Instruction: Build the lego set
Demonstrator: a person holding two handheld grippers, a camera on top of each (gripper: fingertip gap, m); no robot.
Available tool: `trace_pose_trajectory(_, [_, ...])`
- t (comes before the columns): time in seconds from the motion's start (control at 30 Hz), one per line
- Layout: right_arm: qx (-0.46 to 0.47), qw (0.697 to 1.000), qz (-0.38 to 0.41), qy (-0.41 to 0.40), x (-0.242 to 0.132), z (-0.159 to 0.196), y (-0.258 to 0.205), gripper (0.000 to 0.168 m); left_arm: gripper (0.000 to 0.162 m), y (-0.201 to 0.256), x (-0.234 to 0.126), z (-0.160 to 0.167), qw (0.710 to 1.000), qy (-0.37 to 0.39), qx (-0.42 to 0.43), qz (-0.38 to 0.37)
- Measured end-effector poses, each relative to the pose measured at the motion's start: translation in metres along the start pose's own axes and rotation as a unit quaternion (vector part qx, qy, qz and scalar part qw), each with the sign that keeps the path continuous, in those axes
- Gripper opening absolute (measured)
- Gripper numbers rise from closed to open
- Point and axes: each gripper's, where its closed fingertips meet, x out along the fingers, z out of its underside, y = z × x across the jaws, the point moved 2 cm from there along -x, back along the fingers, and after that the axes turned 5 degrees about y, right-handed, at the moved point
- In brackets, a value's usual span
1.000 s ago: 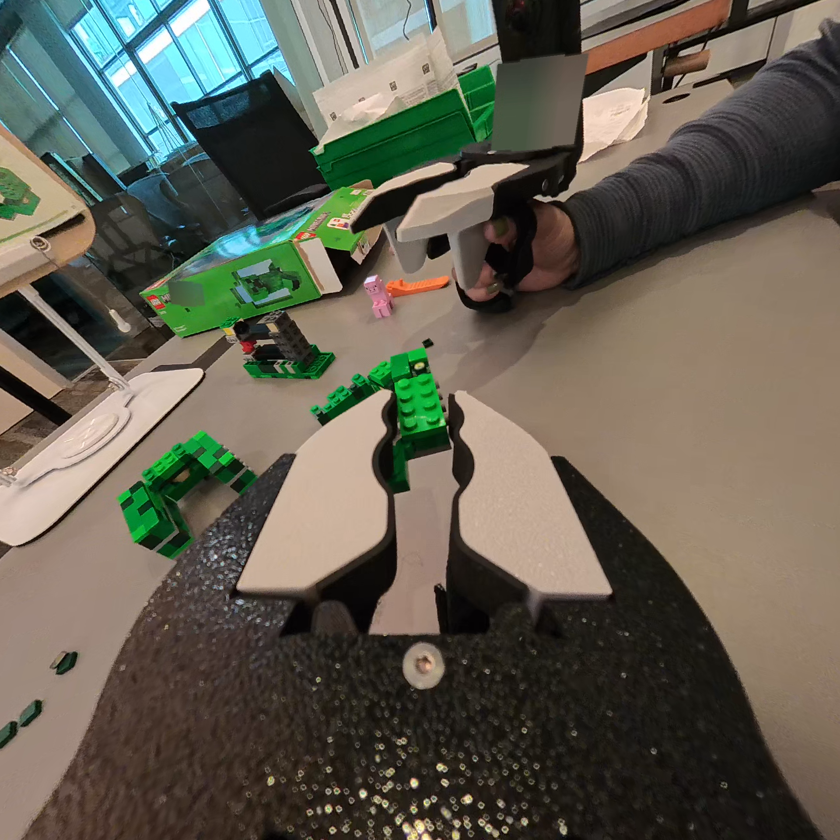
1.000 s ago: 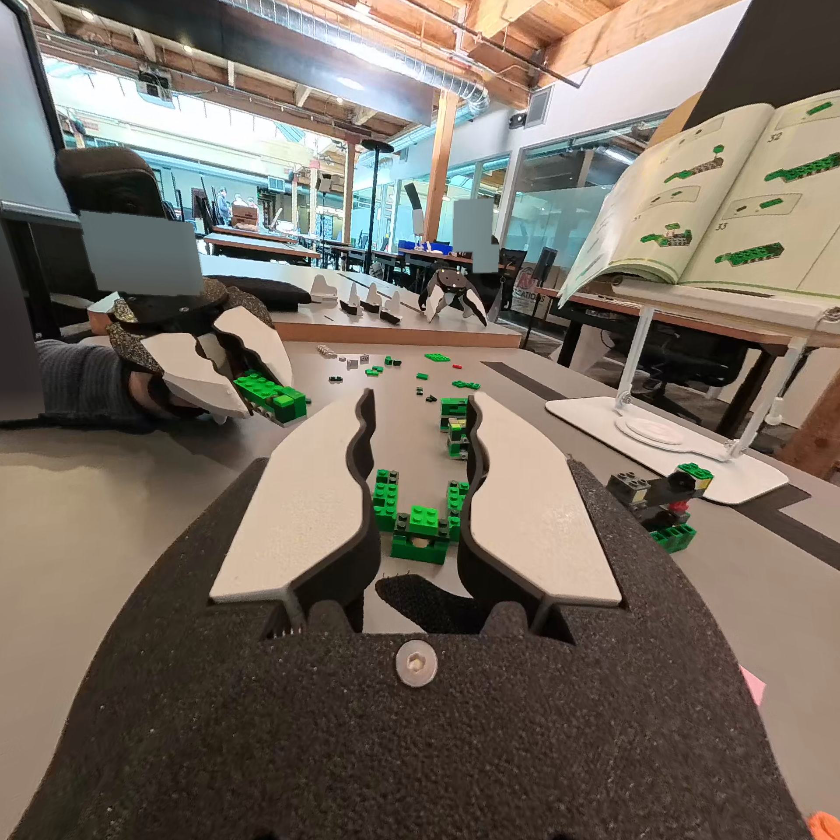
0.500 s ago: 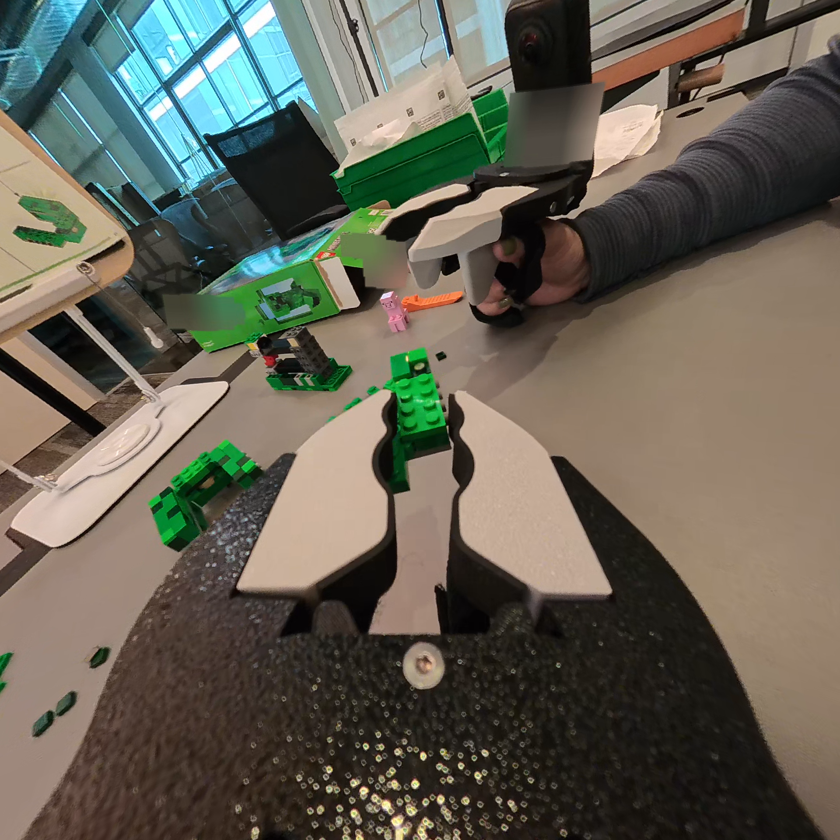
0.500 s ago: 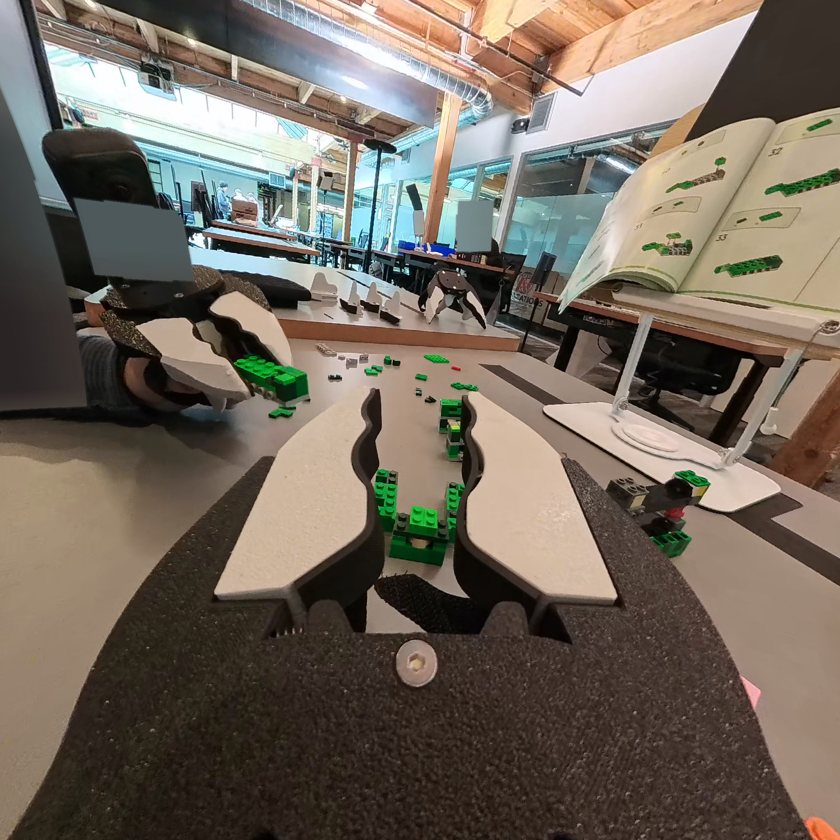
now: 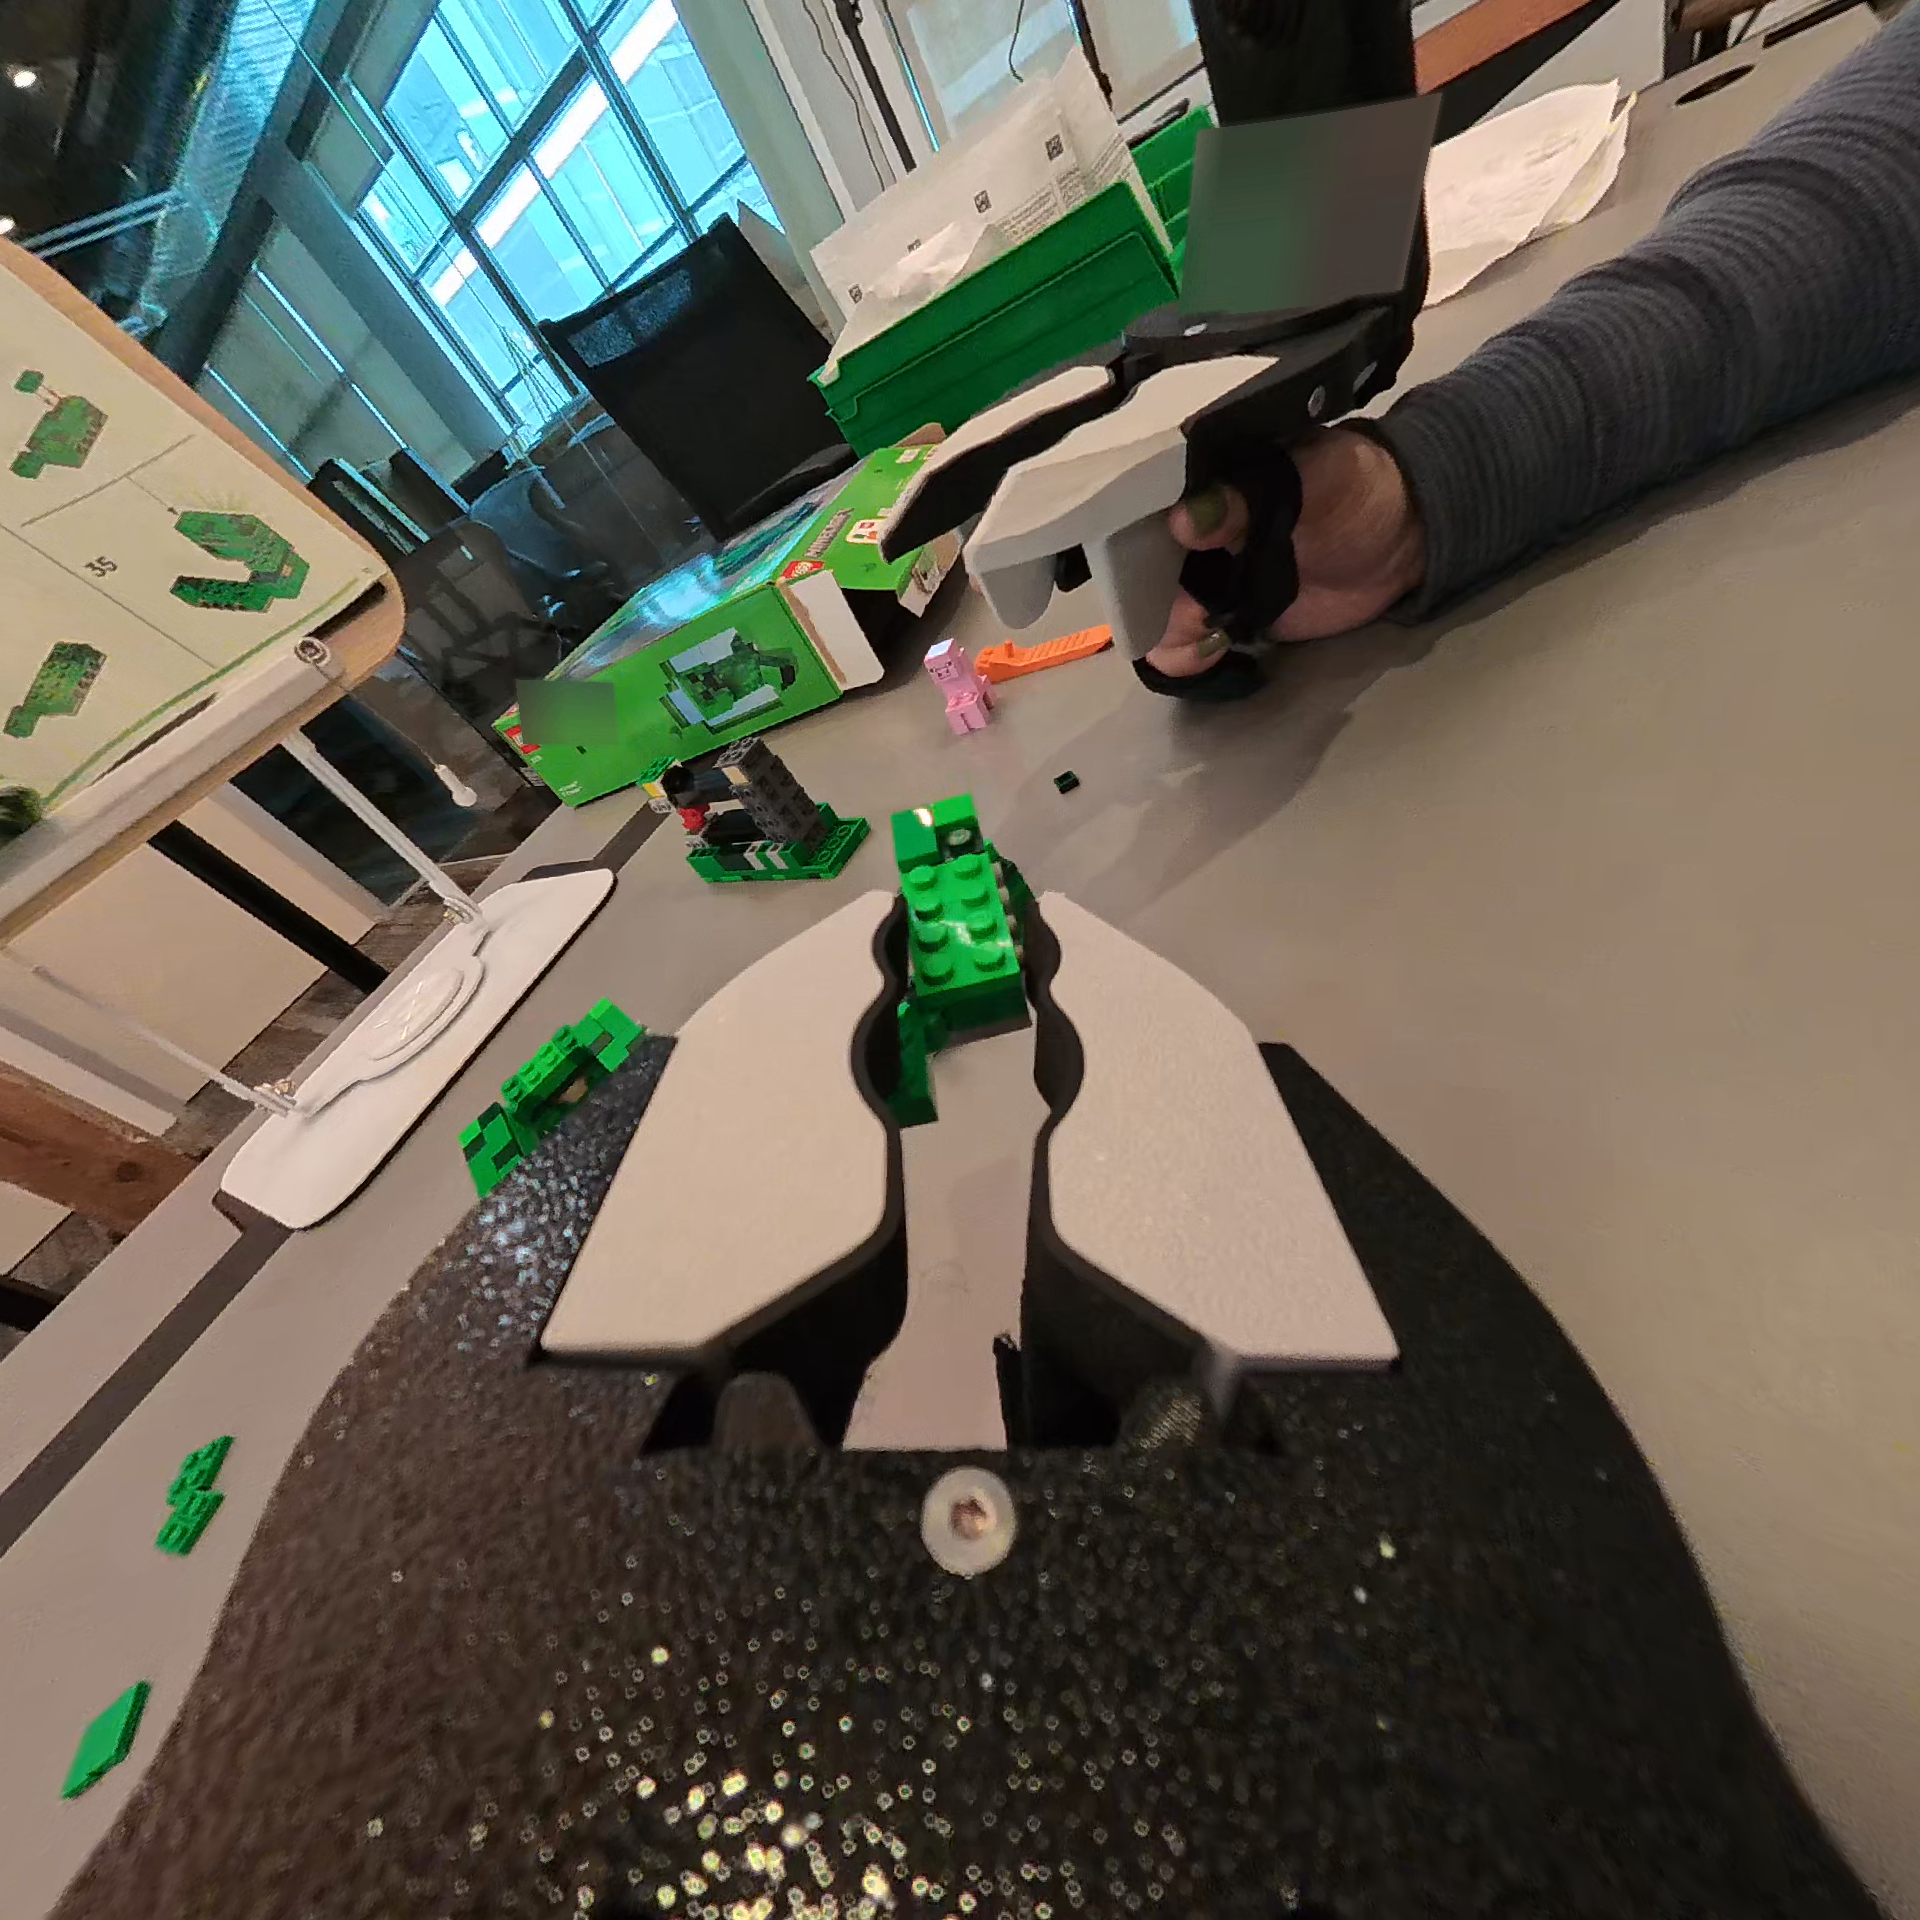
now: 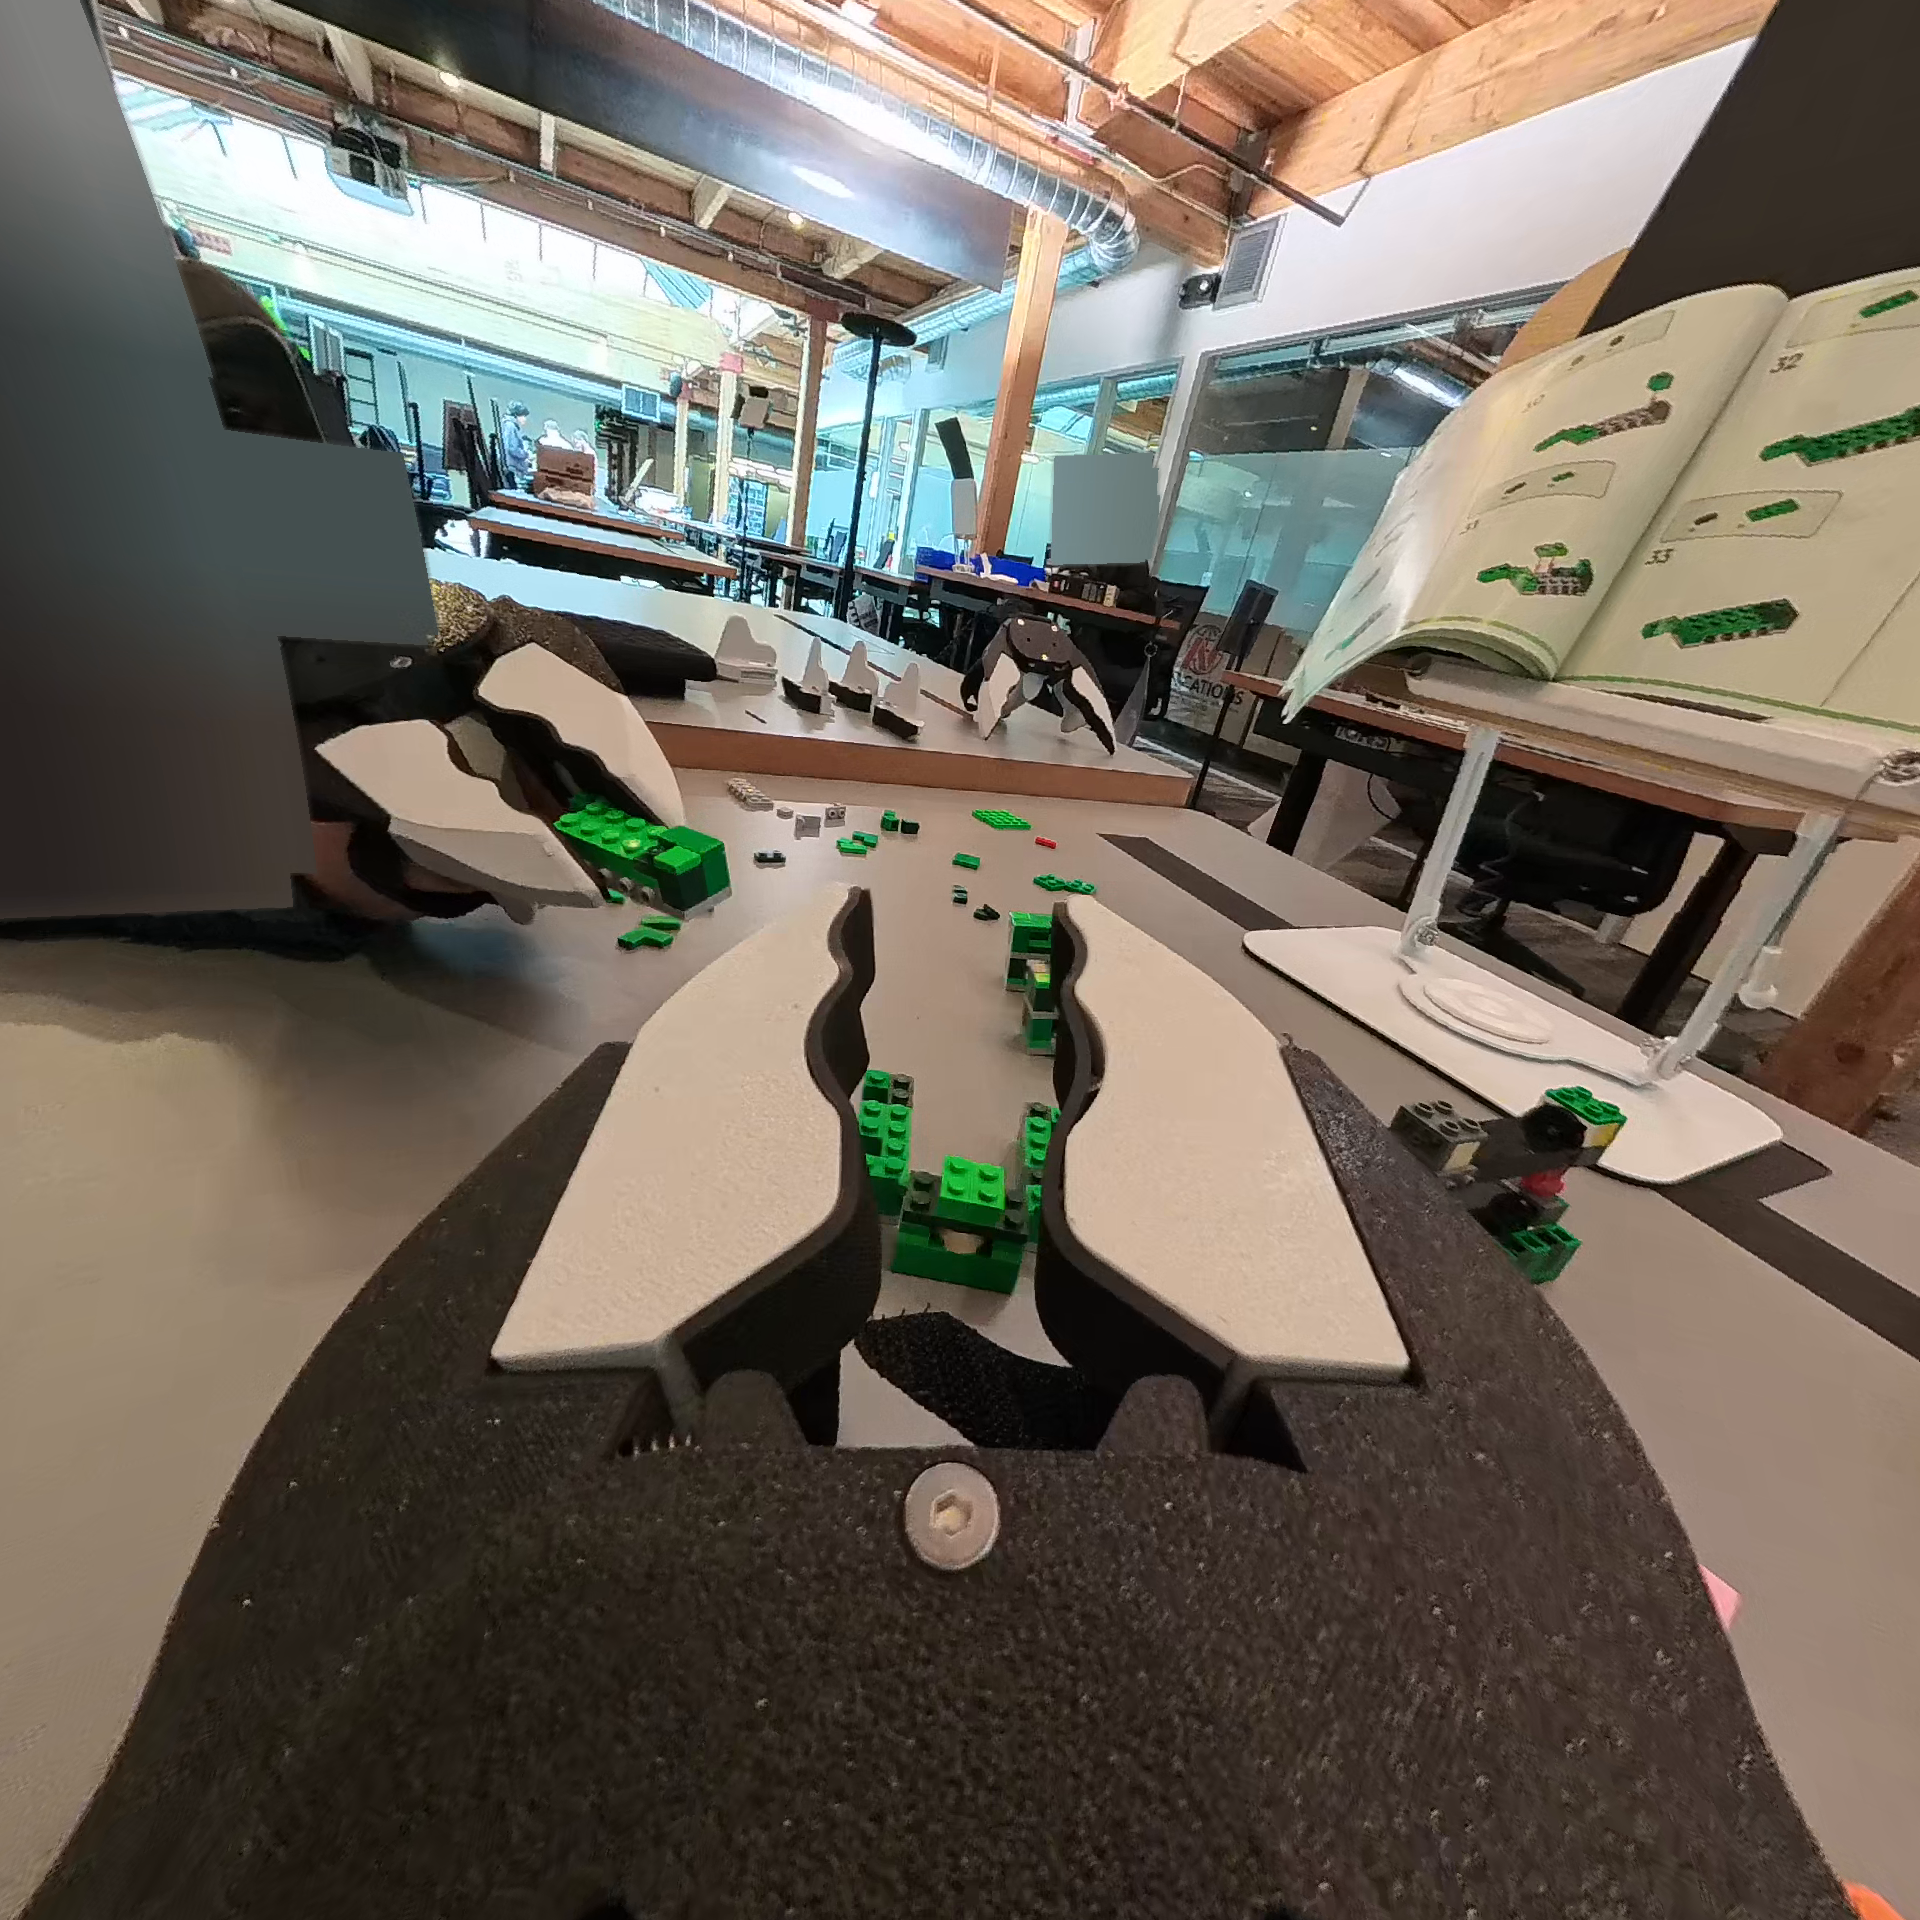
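My left gripper (image 5: pixel 966 914) is shut on a green lego assembly (image 5: pixel 961 940) and holds it just above the grey table (image 5: pixel 1455 1039). The same gripper (image 6: pixel 613 873) and the assembly (image 6: pixel 649 852) show at the left of the right wrist view. My right gripper (image 6: pixel 961 914) is open and empty. A U-shaped green assembly (image 6: pixel 956 1195) lies on the table below and between its fingers, untouched. In the left wrist view the right gripper (image 5: pixel 935 530) is held in a hand above the table, and the U-shaped assembly (image 5: pixel 551 1081) lies at the left.
A grey and black build on a green base (image 5: pixel 769 821) stands ahead, and a second green build (image 6: pixel 1034 977) farther off. A pink pig figure (image 5: pixel 961 686), an orange separator (image 5: pixel 1039 655) and a green box (image 5: pixel 707 675) lie beyond. An open instruction booklet (image 6: pixel 1662 499) sits on a white stand (image 6: pixel 1455 1029). Small loose pieces (image 6: pixel 997 821) are scattered. Tip to tip, the grippers are about 11 cm apart.
My left gripper has swung and tilted with the green assembly still in it, so the table objects have shifted right in its view. The right gripper has hardly moved and stays open.
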Motion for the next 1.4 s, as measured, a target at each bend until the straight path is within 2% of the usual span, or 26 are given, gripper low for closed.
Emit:
trace_pose_trajectory(0.1, [-0.008,0.999,-0.039,-0.006,0.002,0.001,-0.013,0.03,0.021,0.004,0.001,-0.001,1.0,0.003,-0.002,0.015])
trace_pose_trajectory(0.27, [-0.049,0.979,-0.188,-0.057,0.005,0.012,-0.063,0.029,0.021,0.022,0.002,-0.008,0.996,0.029,-0.025,0.083])
trace_pose_trajectory(0.37, [-0.034,0.97,-0.227,-0.079,0.009,0.015,-0.08,0.039,0.021,0.033,0.003,-0.012,0.991,0.039,-0.037,0.122])
trace_pose_trajectory(0.53, [-0.023,0.964,-0.25,-0.087,0.012,0.016,-0.091,0.043,0.021,0.045,0.004,-0.013,0.985,0.039,-0.044,0.161])
trace_pose_trajectory(0.73, [-0.014,0.956,-0.275,-0.098,0.012,0.017,-0.1,0.036,0.021,0.051,0.005,-0.013,0.983,0.039,-0.042,0.176])
trace_pose_trajectory(0.93, [-0.019,0.953,-0.284,-0.109,0.012,0.02,-0.103,0.019,0.021,0.052,0.005,-0.014,0.981,0.043,-0.046,0.182])
trace_pose_trajectory(1.23, [-0.009,0.952,-0.284,-0.112,0.012,0.021,-0.101,0.018,0.022,0.051,0.006,-0.012,0.983,0.041,-0.041,0.175])
trace_pose_trajectory(1.4, [-0.005,0.959,-0.264,-0.1,0.013,0.018,-0.096,0.017,0.028,0.042,0.004,-0.014,0.987,0.057,-0.044,0.147])
